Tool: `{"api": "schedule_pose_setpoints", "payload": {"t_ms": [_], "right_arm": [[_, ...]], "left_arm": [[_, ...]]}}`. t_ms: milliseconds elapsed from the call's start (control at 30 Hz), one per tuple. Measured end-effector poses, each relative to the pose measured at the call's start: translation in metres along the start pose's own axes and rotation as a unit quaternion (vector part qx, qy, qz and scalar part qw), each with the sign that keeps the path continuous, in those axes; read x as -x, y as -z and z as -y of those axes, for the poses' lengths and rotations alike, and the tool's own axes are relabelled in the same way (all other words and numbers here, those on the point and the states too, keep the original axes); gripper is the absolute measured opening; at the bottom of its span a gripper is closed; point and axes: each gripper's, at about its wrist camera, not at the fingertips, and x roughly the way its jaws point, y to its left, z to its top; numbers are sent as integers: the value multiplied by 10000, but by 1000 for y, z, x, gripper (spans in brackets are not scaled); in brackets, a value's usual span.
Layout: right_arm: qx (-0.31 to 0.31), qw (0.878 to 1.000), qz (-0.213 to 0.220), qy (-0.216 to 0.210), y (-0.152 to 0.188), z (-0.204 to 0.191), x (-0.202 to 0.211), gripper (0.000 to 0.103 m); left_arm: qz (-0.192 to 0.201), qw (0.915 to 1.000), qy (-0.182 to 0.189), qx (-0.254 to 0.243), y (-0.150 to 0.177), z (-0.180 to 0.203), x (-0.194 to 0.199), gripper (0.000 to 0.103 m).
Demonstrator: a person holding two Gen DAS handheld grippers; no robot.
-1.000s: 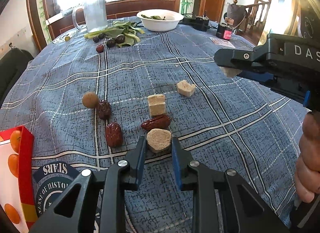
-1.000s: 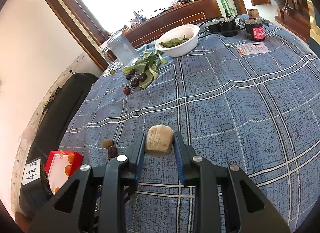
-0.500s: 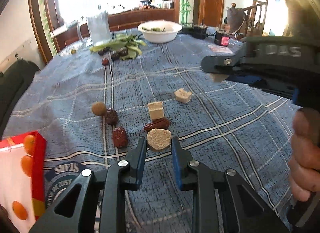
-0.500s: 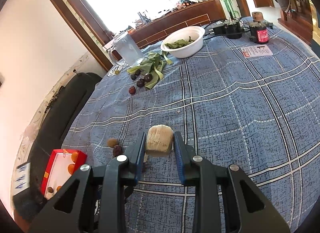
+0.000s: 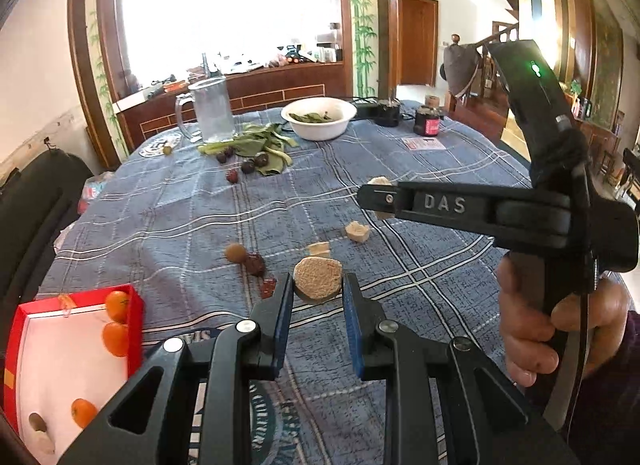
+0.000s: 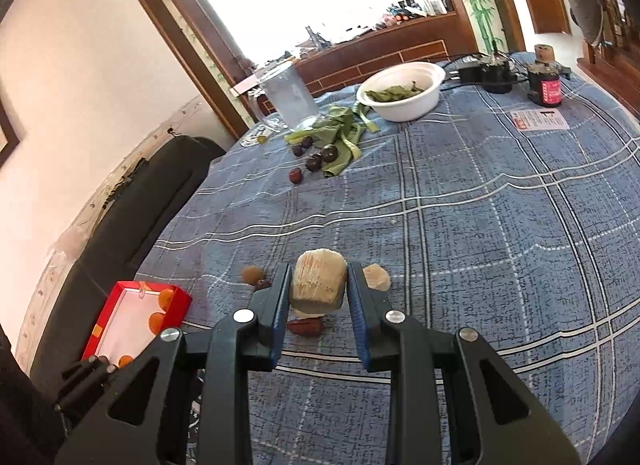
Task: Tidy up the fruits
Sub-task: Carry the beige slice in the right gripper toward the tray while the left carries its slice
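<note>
Left hand-held gripper (image 5: 317,297): clamped on a round pale fruit slice (image 5: 318,279), now lifted off the counter (image 5: 420,289).
Right hand-held gripper (image 6: 318,289): gripping a pale fruit chunk (image 6: 319,285), still held aloft.
Red box (image 5: 76,349): near left, holding small oranges; likely the destination.

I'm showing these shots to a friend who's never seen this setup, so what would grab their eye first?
Probably the two pale fruit chunks held up over the blue plaid tablecloth: the left gripper clamps a round tan chunk and the right gripper clamps a pale ridged chunk. Next, the red box with small oranges at the table's near left edge.
</note>
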Motion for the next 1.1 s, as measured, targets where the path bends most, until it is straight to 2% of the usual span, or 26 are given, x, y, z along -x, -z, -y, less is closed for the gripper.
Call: {"api": "schedule_pose_setpoints", "payload": {"t_ms": [167, 300, 667, 900, 1100], "right_arm": [[272, 9996, 25, -101, 5, -13, 0, 30], [423, 9991, 51, -24, 7, -18, -2, 30], [65, 9990, 157, 410, 0, 13, -8, 30], [-179, 9970, 312, 682, -1, 30, -9, 30], [-269, 9981, 103, 551, 7, 12, -16, 30]], "left_arm": [[84, 9998, -122, 117, 1, -11, 8, 24], [159, 9993, -218, 247, 0, -21, 14, 24], [297, 9958, -544, 670, 17, -65, 38, 24], [470, 9878, -1004, 1096, 39, -114, 69, 24], [475, 9794, -1377, 1399, 66, -156, 87, 24]]}}
